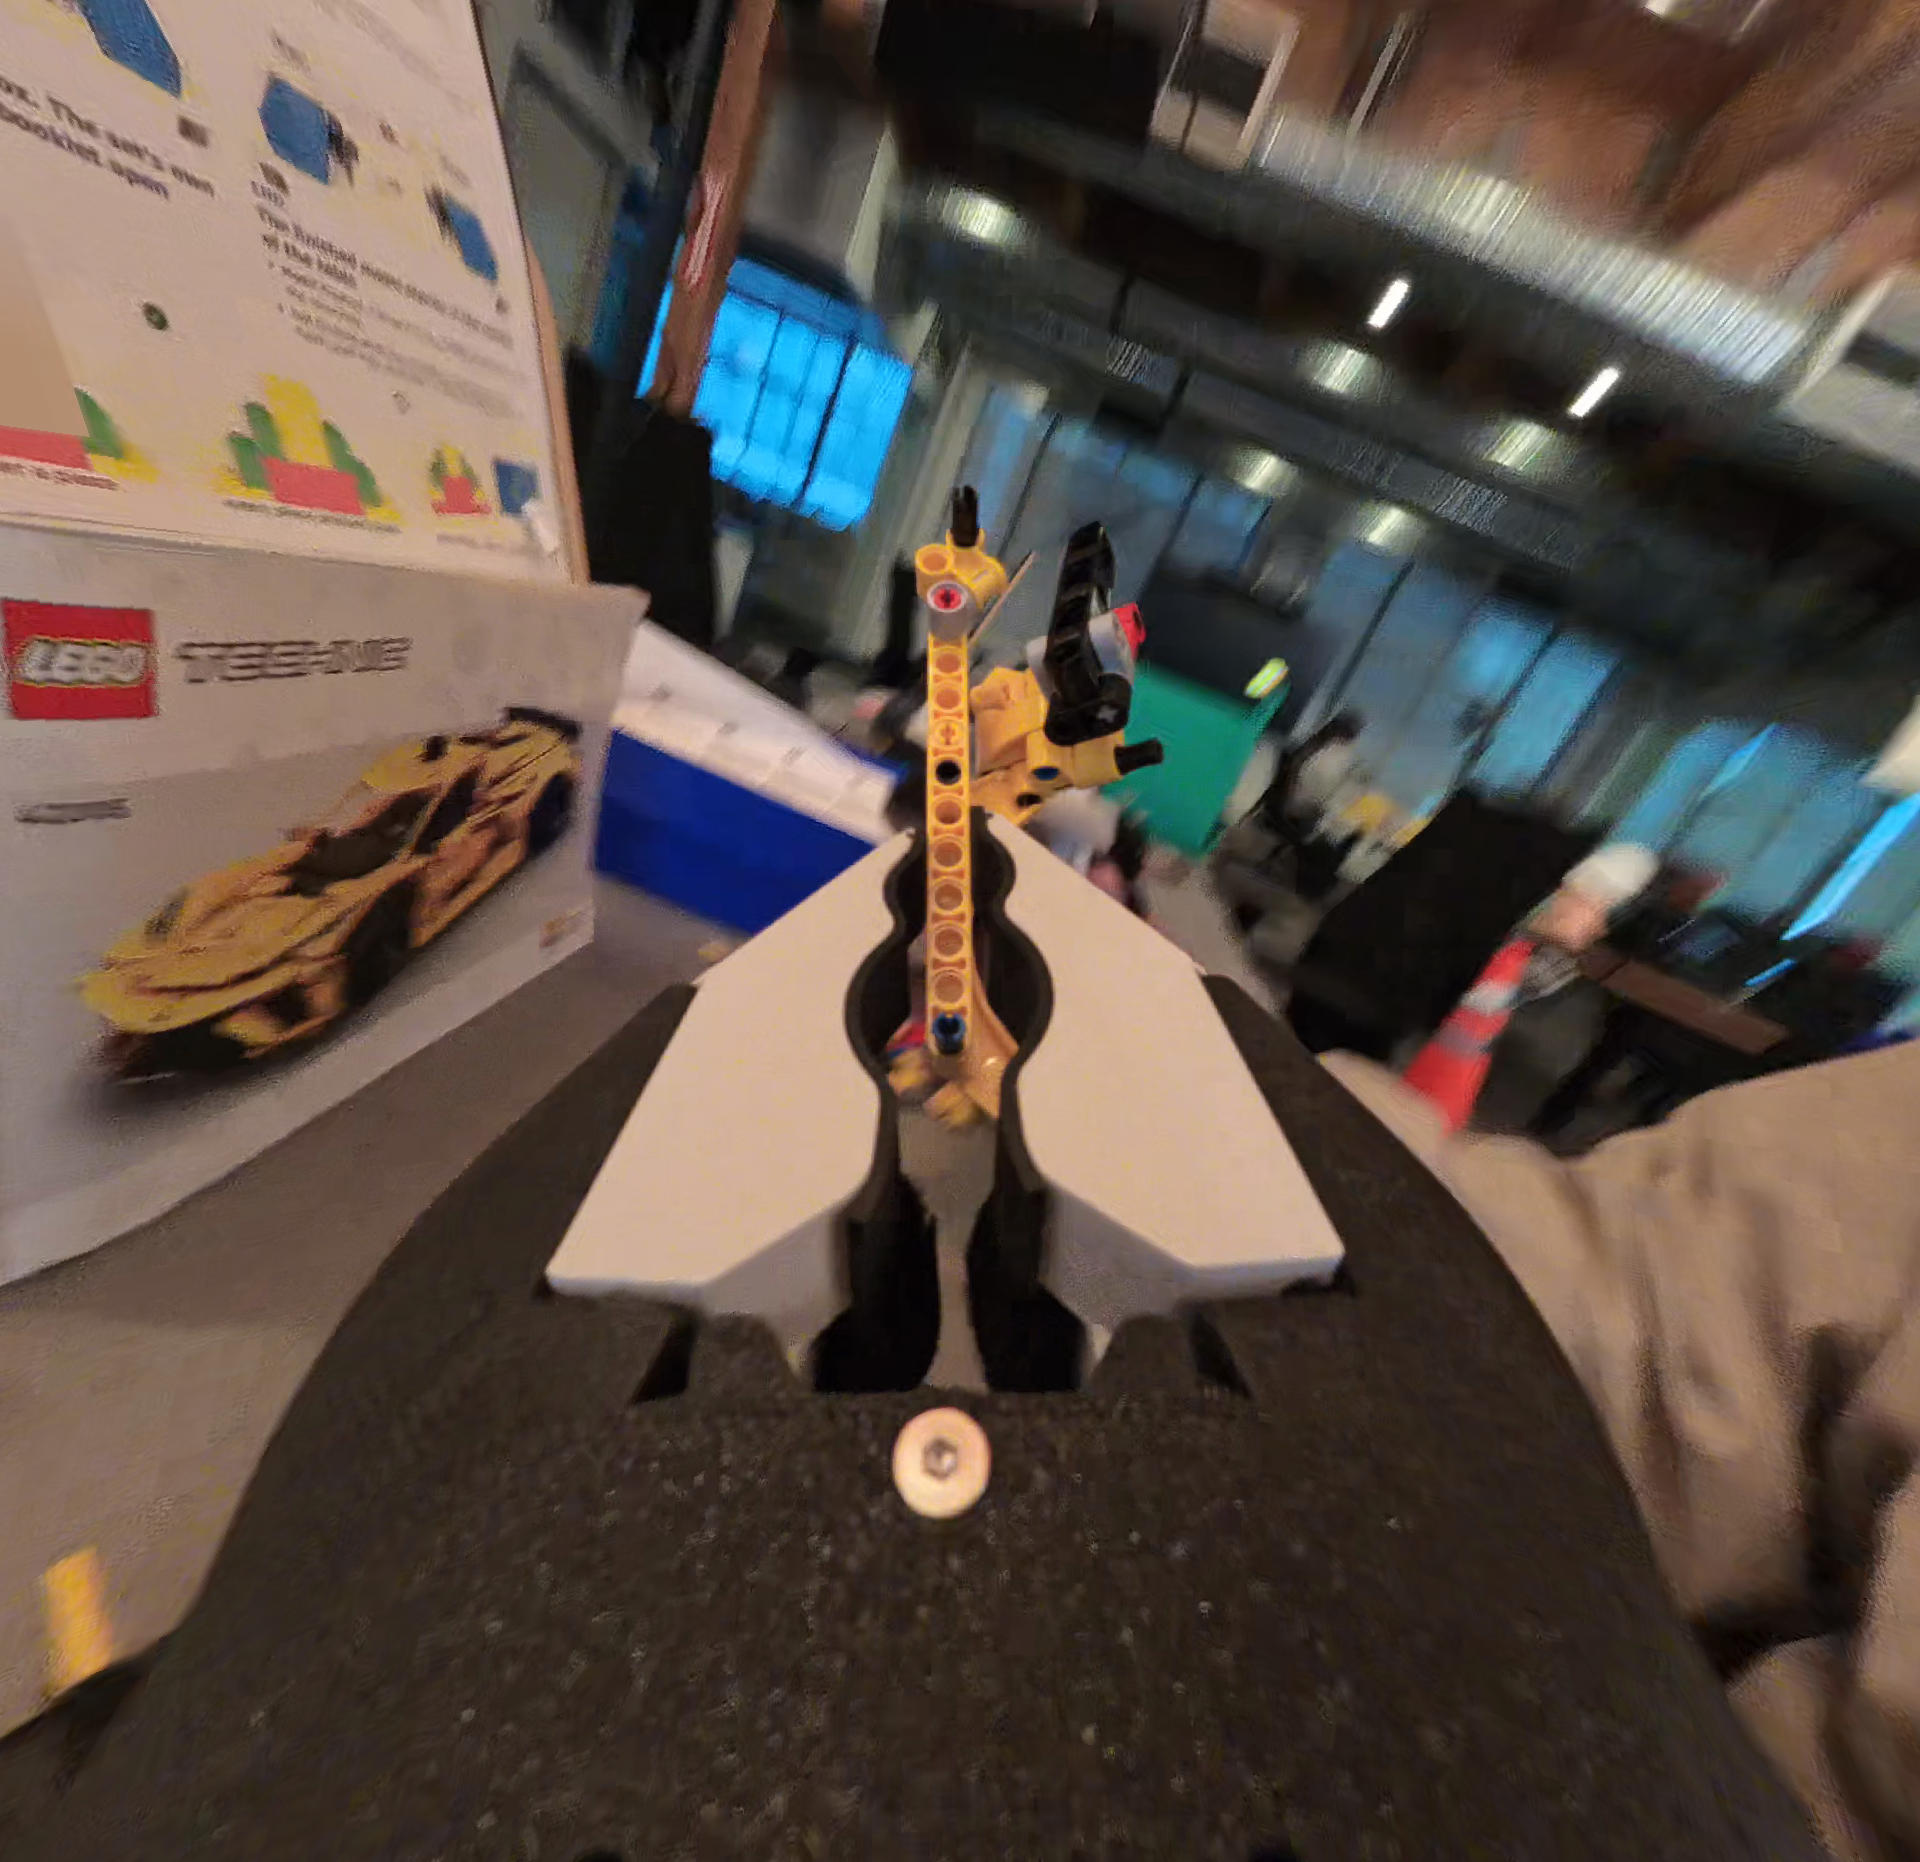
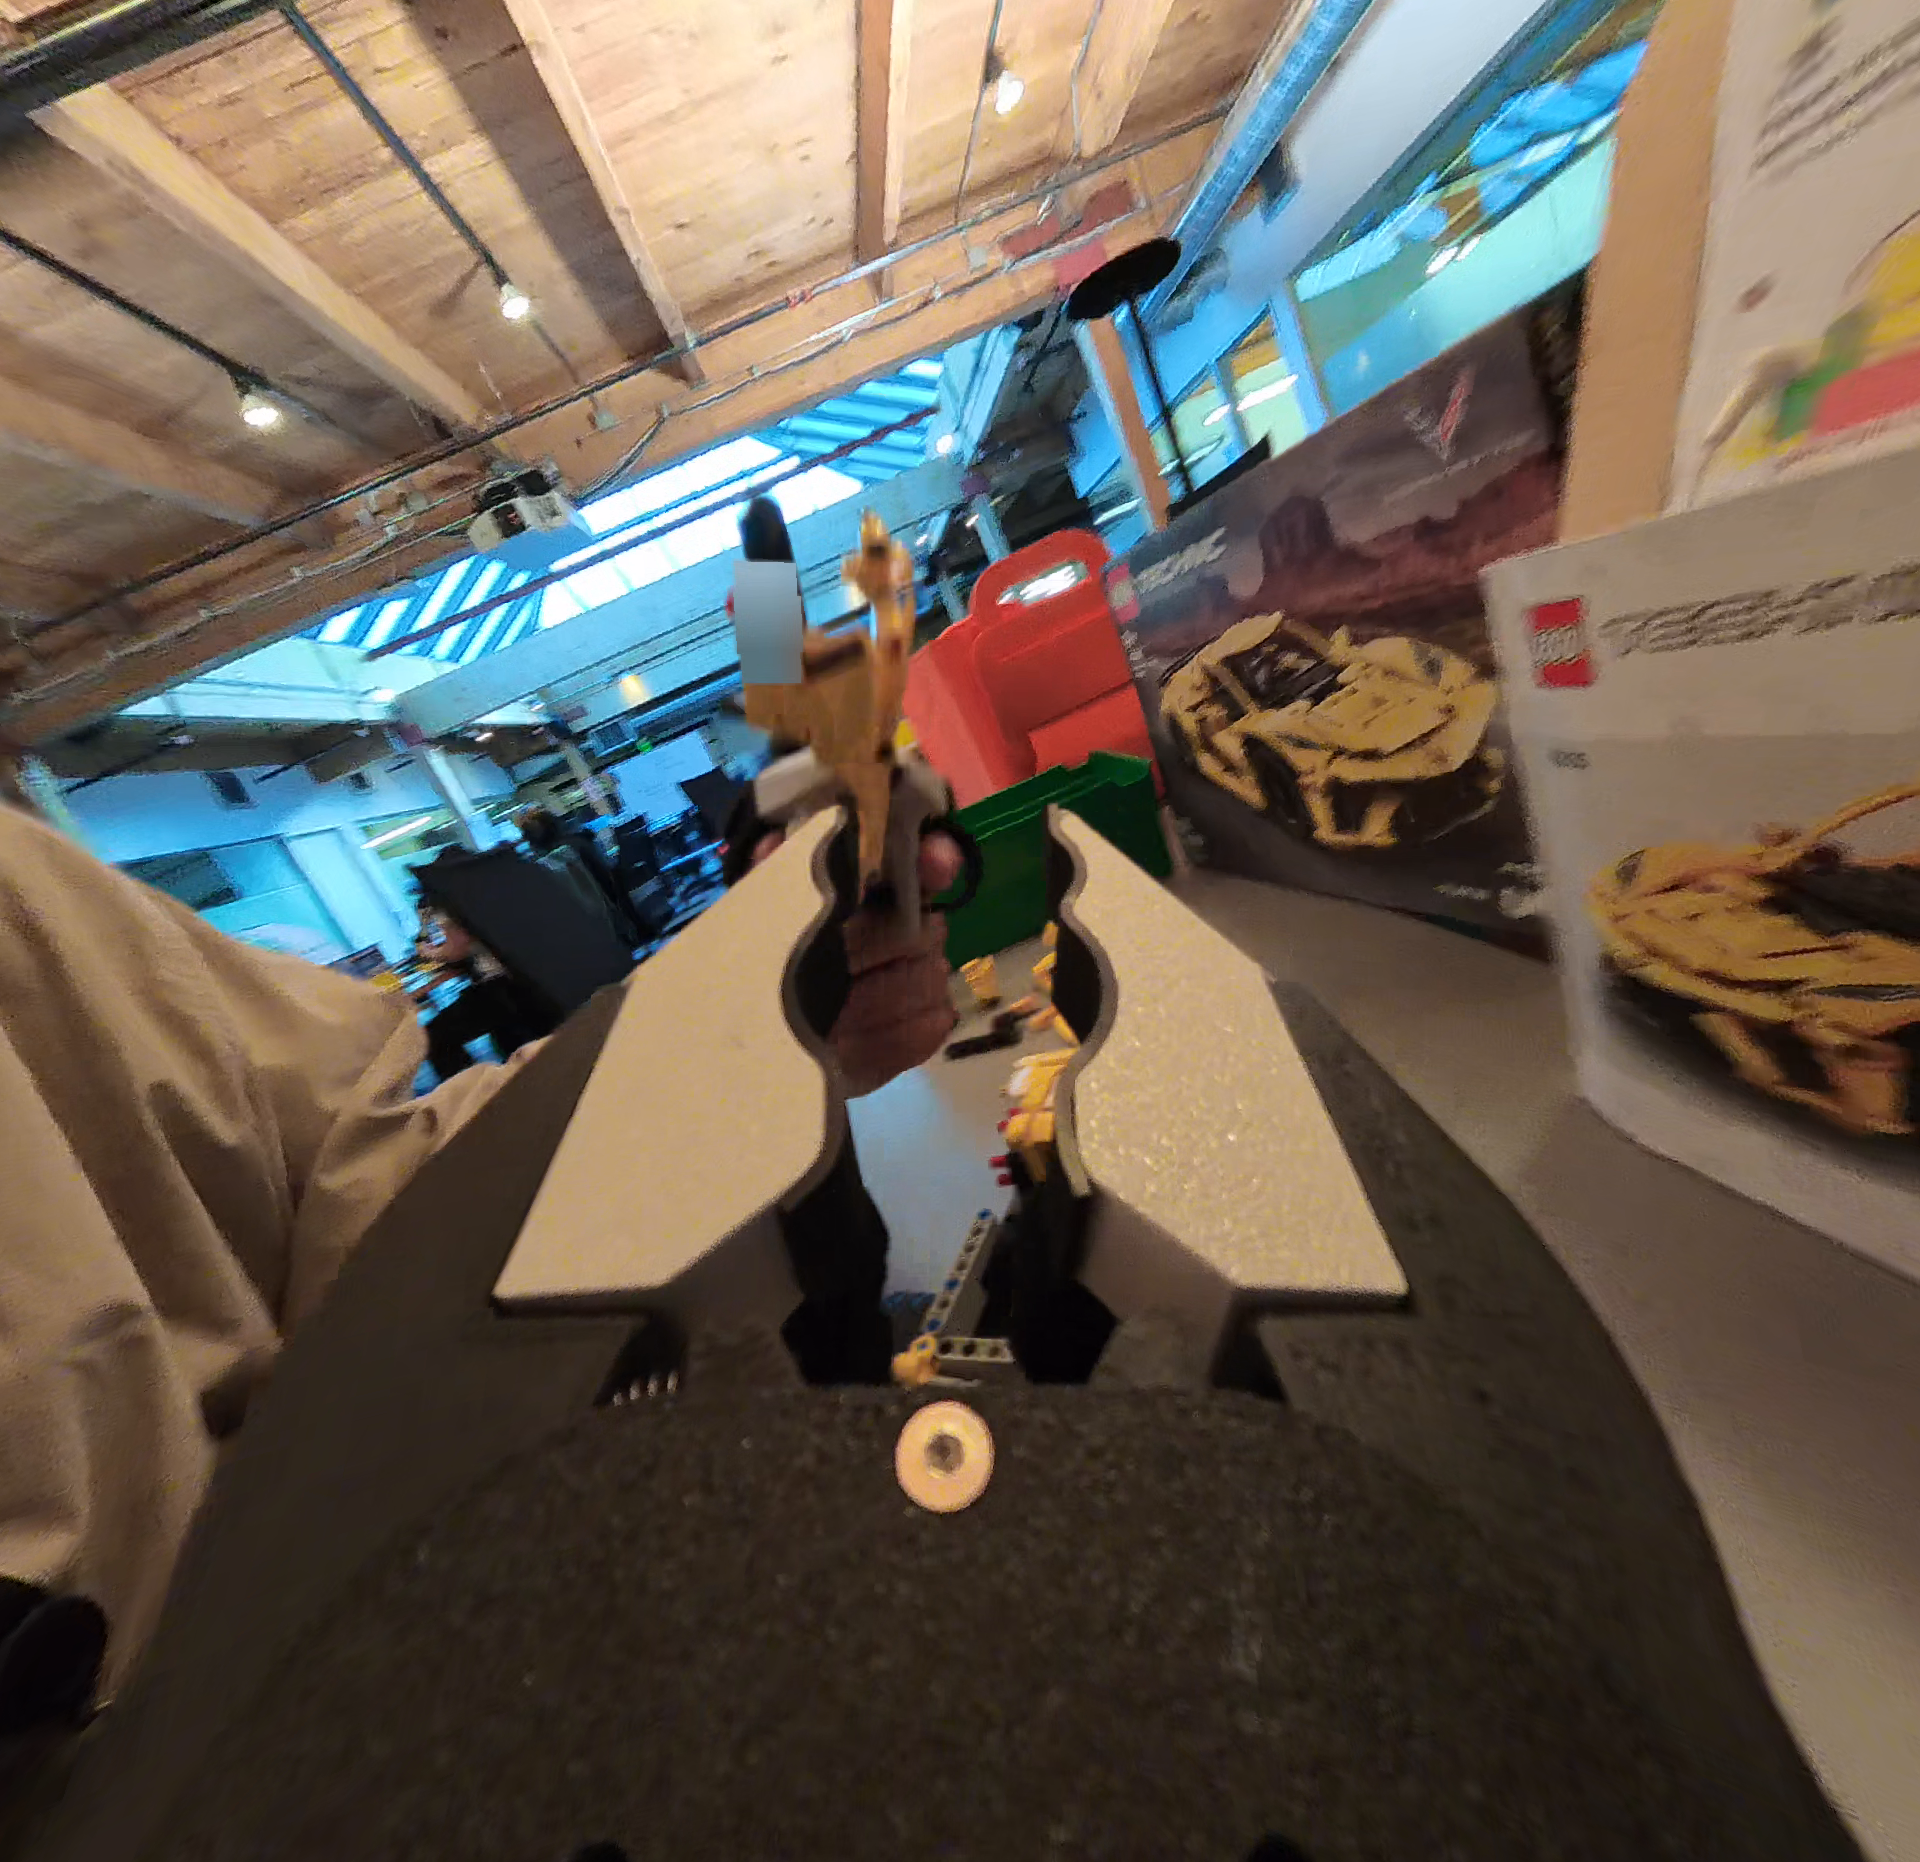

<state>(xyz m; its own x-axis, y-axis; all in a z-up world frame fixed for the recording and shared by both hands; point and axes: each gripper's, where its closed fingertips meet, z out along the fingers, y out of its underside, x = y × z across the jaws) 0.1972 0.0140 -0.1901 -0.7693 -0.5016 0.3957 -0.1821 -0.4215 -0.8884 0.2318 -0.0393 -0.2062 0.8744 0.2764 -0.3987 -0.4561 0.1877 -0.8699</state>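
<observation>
Your left claw [image 1: 948, 877] is clamped on the yellow beam assembly [image 1: 951, 773], lifting it off the surface [image 2: 1351, 981] so your right claw [image 2: 945, 867], fingers spread apart, faces it.

Booklet [image 1: 291, 877] blurred, cut off left.

I see each gripper, left gripper [image 1: 948, 877] and right gripper [image 2: 945, 877], has pale grey fingers [image 1: 1143, 1085] on speckled black body with one silver screw [image 1: 941, 1462]; my sleeve [image 2: 177, 1085] is beige.
</observation>
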